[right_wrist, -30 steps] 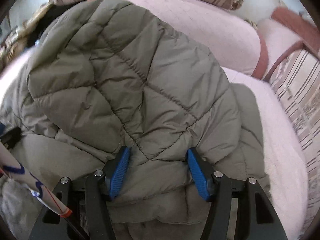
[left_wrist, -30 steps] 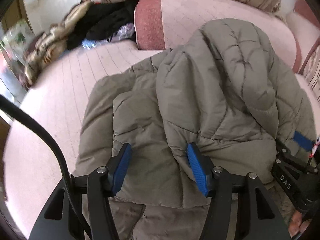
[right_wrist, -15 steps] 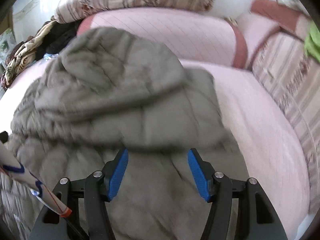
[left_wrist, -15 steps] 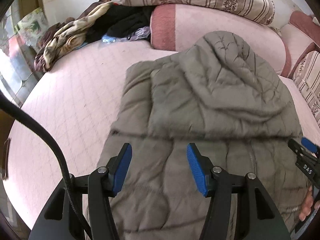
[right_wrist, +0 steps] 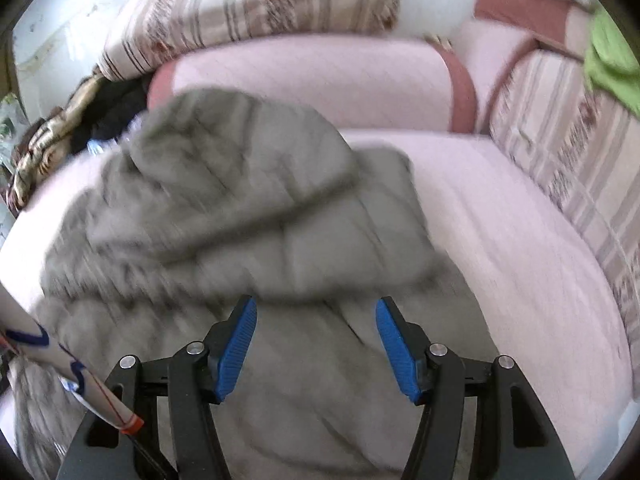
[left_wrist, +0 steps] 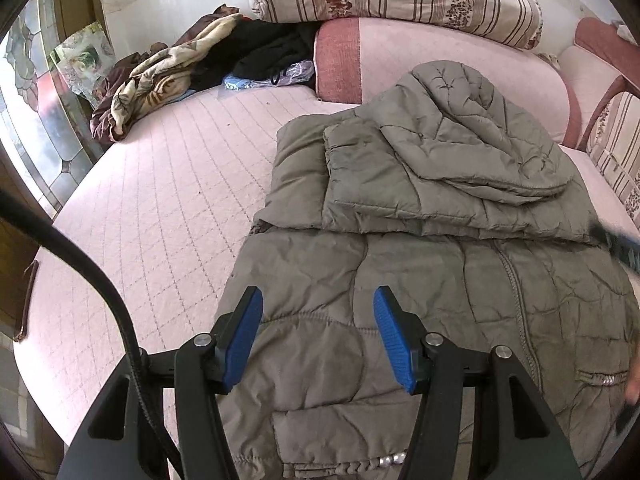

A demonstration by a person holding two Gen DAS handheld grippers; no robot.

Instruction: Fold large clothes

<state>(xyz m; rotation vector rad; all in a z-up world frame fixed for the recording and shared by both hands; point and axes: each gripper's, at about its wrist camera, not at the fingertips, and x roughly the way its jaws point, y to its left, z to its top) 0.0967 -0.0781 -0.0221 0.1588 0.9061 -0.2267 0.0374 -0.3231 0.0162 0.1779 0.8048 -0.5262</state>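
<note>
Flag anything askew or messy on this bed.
The grey puffer jacket lies folded with its hood down over the body, left edges uneven. A heap of crumpled clothes sits at the bed's far left corner. Nothing looks spilled or damaged.

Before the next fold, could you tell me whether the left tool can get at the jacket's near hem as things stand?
Probably yes: the left tool hangs open right above the jacket, nothing lies on the hem below it, and the right tool stays off to the side.
</note>
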